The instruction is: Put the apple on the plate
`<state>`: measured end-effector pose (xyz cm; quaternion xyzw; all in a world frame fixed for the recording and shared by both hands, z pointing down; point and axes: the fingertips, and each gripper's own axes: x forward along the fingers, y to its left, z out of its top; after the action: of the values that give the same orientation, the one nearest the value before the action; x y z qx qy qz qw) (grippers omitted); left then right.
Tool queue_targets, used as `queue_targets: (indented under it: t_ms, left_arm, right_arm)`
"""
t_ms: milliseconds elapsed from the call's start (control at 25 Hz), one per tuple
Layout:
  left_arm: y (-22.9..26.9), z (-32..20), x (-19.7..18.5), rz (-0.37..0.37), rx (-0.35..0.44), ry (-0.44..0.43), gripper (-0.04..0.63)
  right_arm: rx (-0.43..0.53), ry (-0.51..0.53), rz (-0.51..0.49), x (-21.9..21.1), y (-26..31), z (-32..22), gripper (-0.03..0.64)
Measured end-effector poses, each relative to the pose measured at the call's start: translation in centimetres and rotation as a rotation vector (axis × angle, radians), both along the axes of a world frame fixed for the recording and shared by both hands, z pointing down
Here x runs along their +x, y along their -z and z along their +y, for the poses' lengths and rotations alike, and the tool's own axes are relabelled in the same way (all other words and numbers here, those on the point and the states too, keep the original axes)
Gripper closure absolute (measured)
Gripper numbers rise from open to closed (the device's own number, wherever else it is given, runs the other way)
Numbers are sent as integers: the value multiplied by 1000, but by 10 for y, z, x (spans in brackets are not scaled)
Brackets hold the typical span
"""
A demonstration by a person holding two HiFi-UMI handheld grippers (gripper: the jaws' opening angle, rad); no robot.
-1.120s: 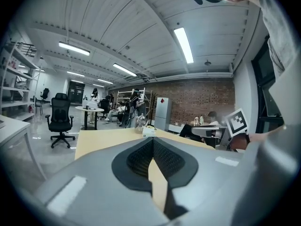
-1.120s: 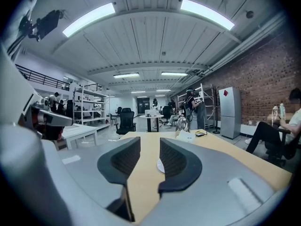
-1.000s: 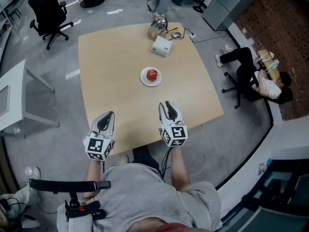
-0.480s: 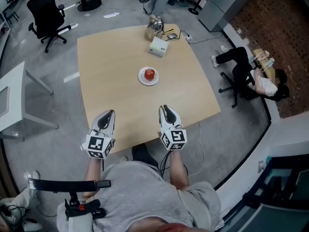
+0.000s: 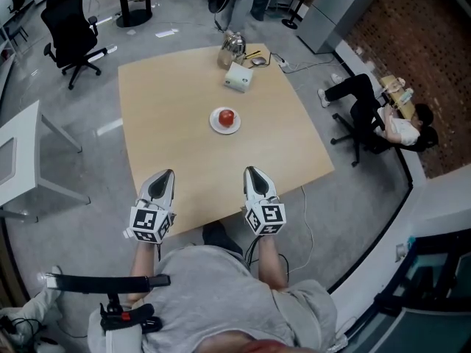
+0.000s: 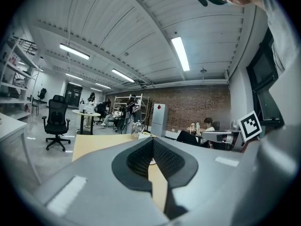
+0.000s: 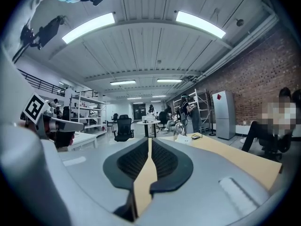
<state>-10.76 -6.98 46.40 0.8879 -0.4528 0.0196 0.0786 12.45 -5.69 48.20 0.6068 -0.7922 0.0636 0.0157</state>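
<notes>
A red apple [image 5: 227, 116] rests on a small white plate [image 5: 215, 123] near the middle of the light wooden table [image 5: 169, 109]. Both grippers hover over the table's near edge, well short of the plate. The left gripper [image 5: 163, 175] is shut and holds nothing; in its own view the dark pads [image 6: 141, 157] meet at the tips. To its right, the right gripper [image 5: 252, 172] has just been closing with nothing between its jaws, and its fingertips [image 7: 160, 157] now meet.
At the table's far edge stand a white box [image 5: 239, 78], a glass jar [image 5: 230, 46] and small items with cables. A black office chair [image 5: 70, 24] stands far left, a white desk [image 5: 18, 160] is at left, and a seated person [image 5: 383, 116] is at right.
The right gripper's jaws, spread a second ago, have come together empty, and that hand has drawn slightly back toward the table's near edge. The left gripper stays put.
</notes>
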Motion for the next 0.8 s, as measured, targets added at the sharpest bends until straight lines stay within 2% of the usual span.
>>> queue_targets:
  t_ms: [240,800]
  left_arm:
    - [4,3,3,0,15,-15,575]
    - [7,10,9,-3,34,-30,575]
  right_arm:
    - [10,-9,4,-1,4,10,611]
    - [18,-18,10,5,8,22,611]
